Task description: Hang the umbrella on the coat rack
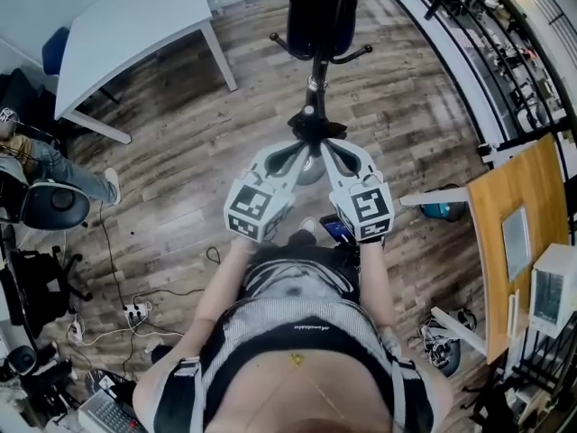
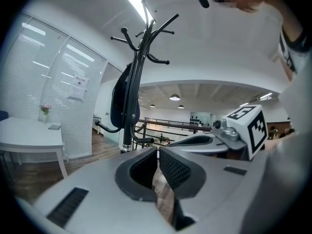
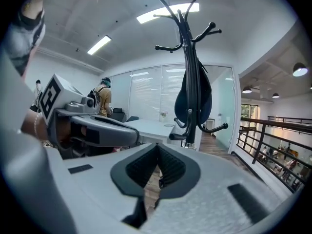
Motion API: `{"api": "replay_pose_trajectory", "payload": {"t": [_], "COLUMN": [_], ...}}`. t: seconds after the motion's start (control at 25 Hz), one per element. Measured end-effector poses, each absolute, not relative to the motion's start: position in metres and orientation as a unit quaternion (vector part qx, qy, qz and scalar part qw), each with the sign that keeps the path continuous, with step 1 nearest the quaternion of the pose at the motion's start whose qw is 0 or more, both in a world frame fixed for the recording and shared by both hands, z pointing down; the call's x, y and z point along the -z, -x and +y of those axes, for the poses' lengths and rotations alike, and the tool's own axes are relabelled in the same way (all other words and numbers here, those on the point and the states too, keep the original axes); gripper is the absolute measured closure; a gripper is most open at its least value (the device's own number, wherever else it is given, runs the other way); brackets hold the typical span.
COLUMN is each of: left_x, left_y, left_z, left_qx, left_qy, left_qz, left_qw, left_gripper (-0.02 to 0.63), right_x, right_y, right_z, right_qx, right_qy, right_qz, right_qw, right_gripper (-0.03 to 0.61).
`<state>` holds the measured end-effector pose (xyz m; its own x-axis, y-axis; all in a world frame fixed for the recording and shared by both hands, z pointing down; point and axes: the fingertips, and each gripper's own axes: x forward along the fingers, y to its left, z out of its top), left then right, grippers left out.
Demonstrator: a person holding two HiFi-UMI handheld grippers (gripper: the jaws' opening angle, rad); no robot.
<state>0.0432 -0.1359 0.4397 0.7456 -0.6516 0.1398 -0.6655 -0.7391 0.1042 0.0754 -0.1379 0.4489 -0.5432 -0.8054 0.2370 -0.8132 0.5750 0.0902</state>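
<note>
Dark navy folded umbrella hangs on black metal coat rack (hanging step looks done). Left gripper and right gripper pinched closed, empty. Next: retreat clear of hooks.

The umbrella hangs on the coat rack just beyond the left gripper and right gripper, table far left, railing right.

Bright, even indoor light. A ceiling strip light glows above the rack, which reads dark against the white ceiling. Soft daylight comes through blinds behind the rack. Pale glare lies on the floor beside the rack. Both gripper views bulge strongly, with black corners
</note>
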Motion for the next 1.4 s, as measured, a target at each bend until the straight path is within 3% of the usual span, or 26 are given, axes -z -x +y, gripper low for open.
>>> {"api": "replay_pose_trajectory", "payload": {"t": [0.56,1.4], "left_x": [-0.409,-0.382], "left_y": [0.008,0.001], "left_z": [-0.071,0.045], "left_qx": [-0.024,0.004], "left_qy": [-0.946,-0.967], "left_qz": [-0.314,-0.251], "left_qw": [0.079,0.047], "left_gripper": [0.601,0.603], "right_x": [-0.422,-0.387], "right_y": [-0.027,-0.018], "right_z": [-0.064,0.044], "right_qx": [-0.015,0.021], "right_qy": [-0.510,-0.559], "right_qz": [-0.853,-0.825], "right_qw": [0.109,0.079], "right_gripper": [0.581,0.581]}}
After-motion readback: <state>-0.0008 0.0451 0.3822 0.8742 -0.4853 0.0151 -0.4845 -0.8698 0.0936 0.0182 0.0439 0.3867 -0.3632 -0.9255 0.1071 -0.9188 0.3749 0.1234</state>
